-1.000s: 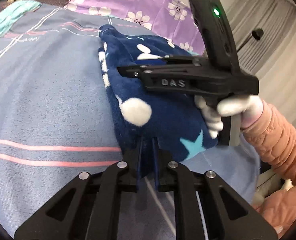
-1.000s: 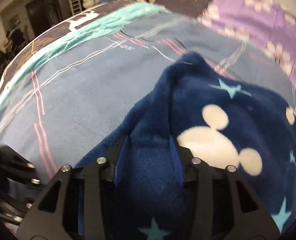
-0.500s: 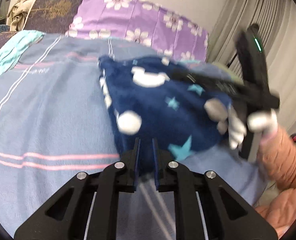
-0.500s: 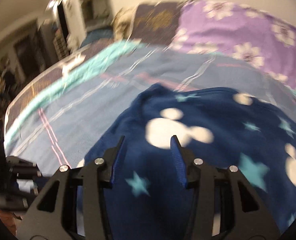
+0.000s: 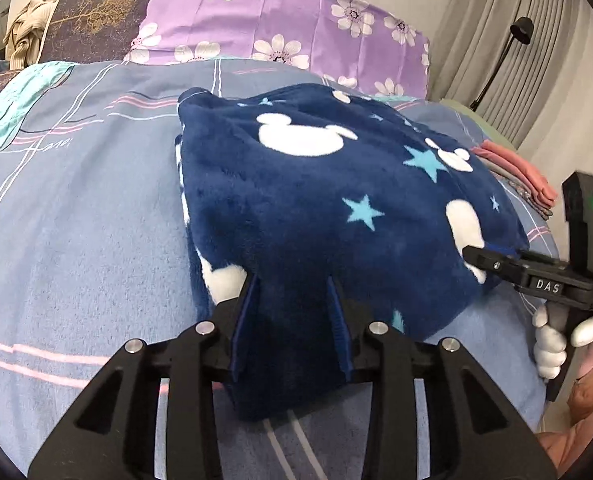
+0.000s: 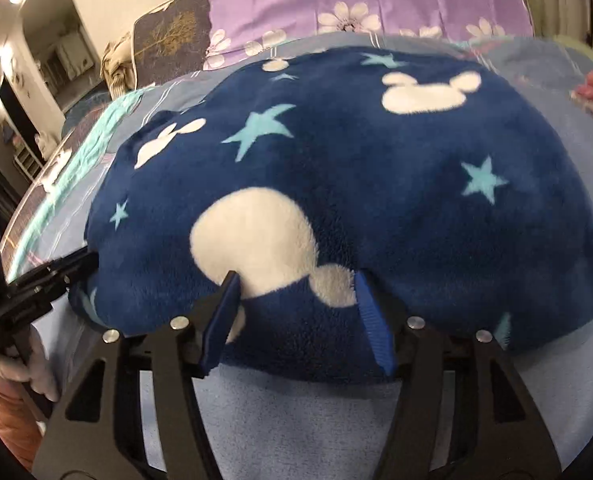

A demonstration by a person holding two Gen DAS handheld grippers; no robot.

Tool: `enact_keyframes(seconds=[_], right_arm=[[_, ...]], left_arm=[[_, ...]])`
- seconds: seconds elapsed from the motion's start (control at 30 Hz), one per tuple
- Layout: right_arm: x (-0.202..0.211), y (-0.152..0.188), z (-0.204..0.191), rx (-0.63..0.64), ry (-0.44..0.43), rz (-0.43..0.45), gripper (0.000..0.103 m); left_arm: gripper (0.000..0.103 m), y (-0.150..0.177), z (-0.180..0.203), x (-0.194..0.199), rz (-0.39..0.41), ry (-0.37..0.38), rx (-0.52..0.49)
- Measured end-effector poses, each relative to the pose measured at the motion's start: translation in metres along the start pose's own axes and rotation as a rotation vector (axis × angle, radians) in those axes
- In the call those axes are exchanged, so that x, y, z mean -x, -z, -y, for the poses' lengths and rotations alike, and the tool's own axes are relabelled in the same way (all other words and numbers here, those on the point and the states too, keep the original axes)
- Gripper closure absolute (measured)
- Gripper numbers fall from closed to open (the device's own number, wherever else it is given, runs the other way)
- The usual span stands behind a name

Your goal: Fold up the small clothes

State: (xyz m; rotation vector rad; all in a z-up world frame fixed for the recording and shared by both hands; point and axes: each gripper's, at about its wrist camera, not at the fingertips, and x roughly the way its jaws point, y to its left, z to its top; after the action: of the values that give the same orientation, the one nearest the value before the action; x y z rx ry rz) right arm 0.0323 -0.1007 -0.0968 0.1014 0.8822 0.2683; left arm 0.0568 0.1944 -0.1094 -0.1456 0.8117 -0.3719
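A: What lies in the middle of both views?

B: A folded navy-blue fleece garment with white mouse-head shapes and pale blue stars (image 5: 316,200), resting on a blue-grey bedspread with pink and white stripes (image 5: 76,220). In the right wrist view it fills the centre of the frame (image 6: 376,168).

A: And the left gripper?

B: The left gripper (image 5: 292,312) sits at the bottom centre of its own view. Its jaws have just been opening; the near edge of the fleece lies between the blue-lined fingers (image 5: 245,316), which now stand apart around it rather than pinching it. From the right wrist view it shows at the left edge (image 6: 76,264), its tip touching the garment's left end.

A: The right one?

B: The right gripper (image 6: 296,304) is at the bottom centre of its view, jaws also just opening, with the fleece edge between the spread fingers; I would call it released. In the left wrist view it reaches in from the right edge (image 5: 492,258), held by a white-gloved hand (image 5: 556,340).

A: Anything else?

B: A purple pillow with white flowers (image 5: 276,20) across the top of the frame, and a stack of folded pink cloth (image 5: 516,176) at the right, just past the garment.
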Motion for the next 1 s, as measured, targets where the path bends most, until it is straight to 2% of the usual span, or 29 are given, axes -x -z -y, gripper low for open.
enact_keyframes(seconds=[0.13,0.2,0.27,0.33,0.4,0.47,0.5,0.53,0.57,0.6,0.67,0.73,0.8,0.93,1.0], right_arm=[[0.001,-0.006,-0.002,0.002,0.007,-0.016,0.043],[0.01,-0.014,-0.005,0.0,0.013,-0.007,0.052],[0.024,-0.024,-0.007,-0.008,-0.005,0.046,0.058],[0.041,-0.036,-0.013,0.014,0.005,0.143,0.058],[0.038,-0.045,-0.016,0.035,0.028,0.178,0.055],[0.01,-0.048,-0.011,0.008,0.013,0.09,0.054],[-0.022,-0.043,-0.001,-0.035,0.007,-0.019,0.054],[-0.037,-0.035,0.006,-0.047,0.003,-0.014,0.054],[-0.035,-0.029,0.0,0.001,0.026,0.032,0.054],[-0.031,-0.028,-0.007,0.03,0.054,0.039,0.054],[-0.026,-0.029,-0.013,0.047,0.074,0.031,0.053],[-0.025,-0.038,-0.009,0.023,0.058,0.0,0.054],[-0.019,-0.054,-0.004,-0.038,0.029,-0.029,0.055],[-0.002,-0.095,-0.013,-0.008,0.064,0.087,0.055],[-0.014,-0.109,-0.014,-0.019,0.059,0.093,0.052]], left_arm=[[0.067,0.004,0.004,0.001,-0.005,-0.033,-0.023],[0.066,0.007,0.008,0.002,0.001,-0.052,-0.038],[0.066,0.008,0.011,0.002,0.002,-0.064,-0.048],[0.066,0.007,0.01,0.002,0.0,-0.065,-0.045],[0.066,0.008,0.009,0.003,0.003,-0.06,-0.036],[0.066,0.008,0.008,0.003,0.007,-0.058,-0.03],[0.065,0.009,0.009,0.003,0.009,-0.057,-0.028],[0.065,0.009,0.009,0.003,0.01,-0.056,-0.027],[0.065,0.009,0.01,0.003,0.011,-0.059,-0.028],[0.065,0.009,0.01,0.003,0.01,-0.065,-0.03],[0.065,0.009,0.011,0.003,0.012,-0.069,-0.034],[0.065,0.009,0.01,0.003,0.005,-0.068,-0.024],[0.065,0.01,0.01,0.004,0.008,-0.066,-0.023],[0.065,0.01,0.011,0.005,0.008,-0.063,-0.02],[0.065,0.011,0.01,0.006,0.01,-0.061,-0.017]])
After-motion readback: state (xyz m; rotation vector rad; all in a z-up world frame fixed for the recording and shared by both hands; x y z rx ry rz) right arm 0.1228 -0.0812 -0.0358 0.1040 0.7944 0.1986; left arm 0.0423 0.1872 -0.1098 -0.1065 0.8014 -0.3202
